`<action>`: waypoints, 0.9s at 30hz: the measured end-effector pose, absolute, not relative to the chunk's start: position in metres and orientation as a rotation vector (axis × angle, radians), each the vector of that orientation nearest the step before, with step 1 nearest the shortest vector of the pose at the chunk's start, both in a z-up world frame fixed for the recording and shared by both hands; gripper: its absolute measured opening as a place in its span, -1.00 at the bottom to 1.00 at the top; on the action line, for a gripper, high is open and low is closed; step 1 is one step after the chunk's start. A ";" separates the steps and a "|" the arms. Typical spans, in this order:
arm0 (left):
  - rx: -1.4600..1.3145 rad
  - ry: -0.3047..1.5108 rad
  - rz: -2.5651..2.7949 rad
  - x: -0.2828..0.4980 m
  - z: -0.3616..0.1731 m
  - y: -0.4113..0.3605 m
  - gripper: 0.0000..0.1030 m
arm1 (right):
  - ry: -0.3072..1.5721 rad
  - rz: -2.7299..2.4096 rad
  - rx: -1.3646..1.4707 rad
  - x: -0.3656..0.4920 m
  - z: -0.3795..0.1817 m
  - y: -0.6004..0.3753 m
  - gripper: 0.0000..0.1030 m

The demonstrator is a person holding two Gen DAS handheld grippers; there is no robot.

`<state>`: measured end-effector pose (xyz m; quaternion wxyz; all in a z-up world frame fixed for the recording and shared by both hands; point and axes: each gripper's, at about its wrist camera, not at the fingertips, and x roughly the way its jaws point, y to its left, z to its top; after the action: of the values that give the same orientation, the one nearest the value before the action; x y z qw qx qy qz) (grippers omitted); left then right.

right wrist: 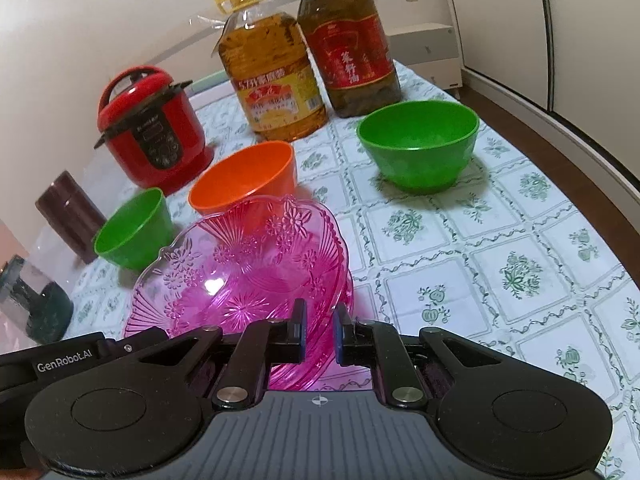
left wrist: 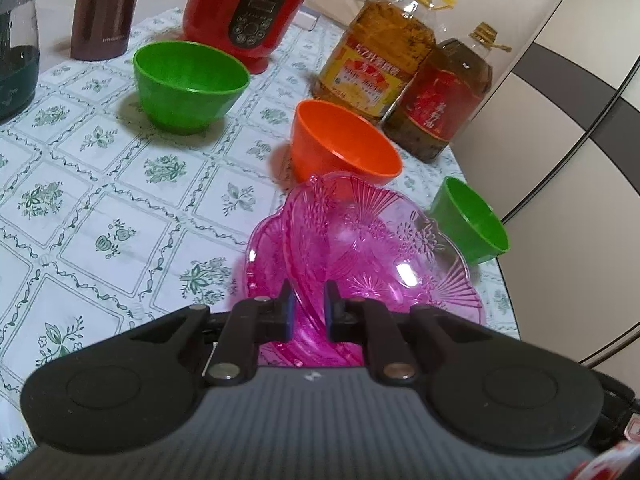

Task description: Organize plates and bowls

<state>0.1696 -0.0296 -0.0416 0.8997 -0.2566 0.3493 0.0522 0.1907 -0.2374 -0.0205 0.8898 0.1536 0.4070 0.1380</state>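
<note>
The left gripper [left wrist: 308, 312] pinches the near rim of the pink plate [left wrist: 360, 248] between its 2 blue pads, jaws pressed nearly together, and the right gripper [right wrist: 320, 332] clamps the opposite rim of that plate [right wrist: 248, 272] in the same way. The plate is transparent magenta plastic, scalloped at the edge and embossed with fans and flowers, and is held tilted over the tablecloth [right wrist: 500, 260]. It sits just in front of the orange bowl [right wrist: 248, 176], with 1 green bowl [right wrist: 136, 232] beside it and 1 larger green bowl [right wrist: 420, 144] well apart.

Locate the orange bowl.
The orange bowl stands upright mid-table in both wrist views, just behind the pink plate, before the yellow-labelled oil bottle.
</note>
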 end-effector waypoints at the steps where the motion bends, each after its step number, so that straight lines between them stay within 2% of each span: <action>1: -0.532 0.728 0.108 0.171 -0.044 -0.029 -0.77 | 0.848 0.287 0.316 0.191 -0.022 -0.238 -0.75; 27: -0.529 0.774 0.119 0.182 -0.059 -0.023 -0.76 | 0.888 0.287 0.326 0.201 -0.037 -0.233 -0.74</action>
<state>0.1818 -0.0228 -0.0591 0.8903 -0.2548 0.3729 0.0575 0.2014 -0.2329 -0.0375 0.8802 0.1564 0.4263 0.1379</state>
